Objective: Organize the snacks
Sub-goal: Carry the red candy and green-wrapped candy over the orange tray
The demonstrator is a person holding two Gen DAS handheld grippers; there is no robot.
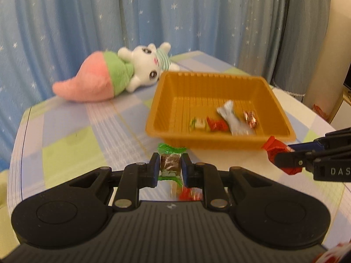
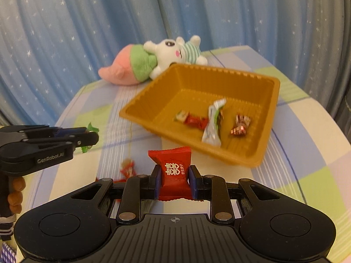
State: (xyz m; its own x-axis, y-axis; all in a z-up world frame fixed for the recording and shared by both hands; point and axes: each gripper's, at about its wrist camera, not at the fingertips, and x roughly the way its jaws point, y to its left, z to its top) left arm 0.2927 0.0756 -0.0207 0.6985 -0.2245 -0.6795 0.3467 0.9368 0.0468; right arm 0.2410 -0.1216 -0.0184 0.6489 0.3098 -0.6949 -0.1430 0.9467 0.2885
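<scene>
Holding a green-wrapped candy [image 1: 170, 164] clamped in my left tool [image 1: 170, 171] and a red candy packet [image 2: 174, 173] in my right tool [image 2: 174, 183], both just short of the orange tray's [image 2: 140, 107] near rim. A plush bunny [image 1: 122, 72] lies by the table's [image 1: 65, 131] far edge, behind the tray; loose red candies [image 2: 127, 167] sit near the front edge.

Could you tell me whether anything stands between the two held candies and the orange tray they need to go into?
Nothing visible does. The left tool holds a green-wrapped candy and the right tool a red-wrapped candy; only bare checked tablecloth lies before the open orange plastic tray.
</scene>
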